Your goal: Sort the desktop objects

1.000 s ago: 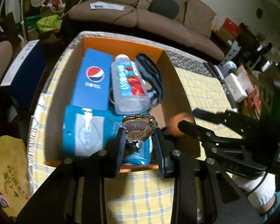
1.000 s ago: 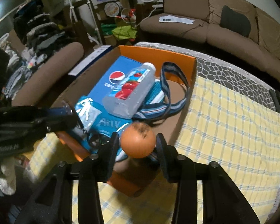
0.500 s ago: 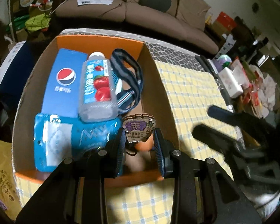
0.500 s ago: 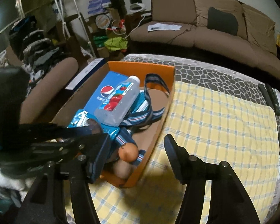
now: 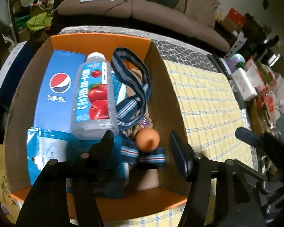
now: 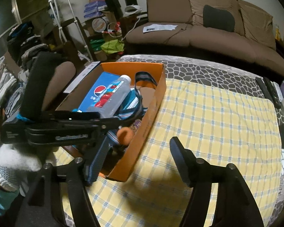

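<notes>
An orange cardboard box (image 5: 166, 79) on the table holds a blue Pepsi carton (image 5: 56, 89), a clear apple-drink bottle (image 5: 93, 96), a striped lanyard (image 5: 136, 87), a blue packet (image 5: 41, 149), an orange ball (image 5: 148, 139) and a purple keychain charm (image 5: 144, 122). My left gripper (image 5: 142, 143) is open and empty above the box's near end. My right gripper (image 6: 138, 160) is open and empty over the yellow cloth beside the box (image 6: 151, 102). The ball (image 6: 125, 135) shows there too.
A yellow checked cloth (image 6: 208, 121) covers the table right of the box. Remote controls (image 6: 270, 90) and a white pack (image 5: 244, 85) lie at the far right edge. A brown sofa (image 6: 198, 28) stands behind. A chair with clothes (image 6: 15, 71) is at the left.
My left gripper opened and let the keychain charm drop into the box. My right gripper, open since releasing the ball into the box, has drawn back over the cloth.
</notes>
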`<act>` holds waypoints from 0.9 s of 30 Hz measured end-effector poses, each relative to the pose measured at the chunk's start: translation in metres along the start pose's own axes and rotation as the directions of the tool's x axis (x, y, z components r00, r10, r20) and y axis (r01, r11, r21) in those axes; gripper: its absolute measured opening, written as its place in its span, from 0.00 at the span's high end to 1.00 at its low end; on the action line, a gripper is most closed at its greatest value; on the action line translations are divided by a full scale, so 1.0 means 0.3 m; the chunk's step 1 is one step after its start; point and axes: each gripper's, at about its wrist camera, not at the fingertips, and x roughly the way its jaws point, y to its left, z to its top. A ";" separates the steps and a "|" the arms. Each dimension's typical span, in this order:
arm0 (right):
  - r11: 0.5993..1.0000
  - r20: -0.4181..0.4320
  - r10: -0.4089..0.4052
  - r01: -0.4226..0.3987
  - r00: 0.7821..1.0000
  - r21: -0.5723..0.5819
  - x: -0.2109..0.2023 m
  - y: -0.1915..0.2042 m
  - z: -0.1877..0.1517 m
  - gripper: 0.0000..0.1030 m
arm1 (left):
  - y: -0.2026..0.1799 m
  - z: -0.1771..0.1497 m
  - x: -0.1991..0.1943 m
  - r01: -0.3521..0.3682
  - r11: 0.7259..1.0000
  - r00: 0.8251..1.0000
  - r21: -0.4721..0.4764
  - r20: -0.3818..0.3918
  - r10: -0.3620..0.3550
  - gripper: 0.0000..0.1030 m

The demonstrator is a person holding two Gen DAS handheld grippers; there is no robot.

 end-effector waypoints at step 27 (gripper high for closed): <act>0.999 0.032 -0.053 0.053 0.998 0.009 -0.047 0.151 -0.103 0.00 | 0.093 -0.216 -0.294 -0.155 0.987 0.981 0.041 0.127 0.149 0.00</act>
